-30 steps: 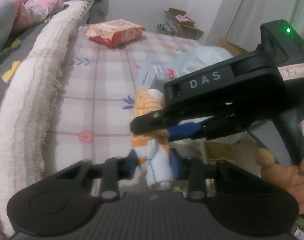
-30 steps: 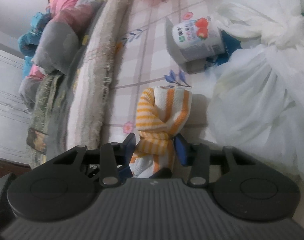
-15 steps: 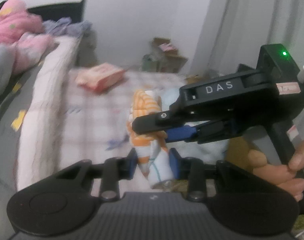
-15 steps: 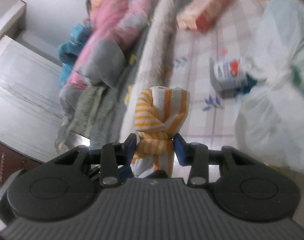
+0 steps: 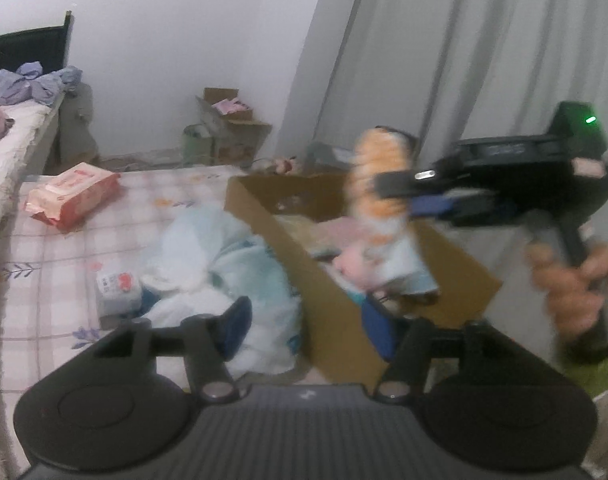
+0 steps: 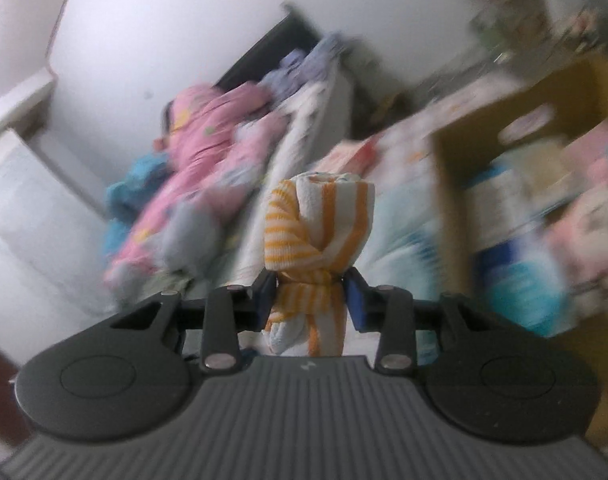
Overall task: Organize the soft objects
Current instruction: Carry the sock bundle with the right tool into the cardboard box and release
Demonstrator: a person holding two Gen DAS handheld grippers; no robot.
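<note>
- Left wrist view: the left gripper (image 5: 309, 330) is hanging with its tongs spread wide and nothing between them, low beside the cardboard box (image 5: 331, 292) that stands against the bed (image 5: 56, 248). The right gripper (image 5: 407, 196) is carrying the orange-striped cloth roll (image 5: 379, 188) upright above the open box, apparently positioned for a drop among the soft things inside. A white bag (image 5: 220, 264) is lying just beside the box.
- Right wrist view: the right gripper's (image 6: 309, 300) tongs are pinching the cloth roll (image 6: 317, 232) at its narrow tied waist, likely because that firmer band is keeping the bundle from unrolling. The box (image 6: 503, 148) is showing to the right, blurred.
</note>
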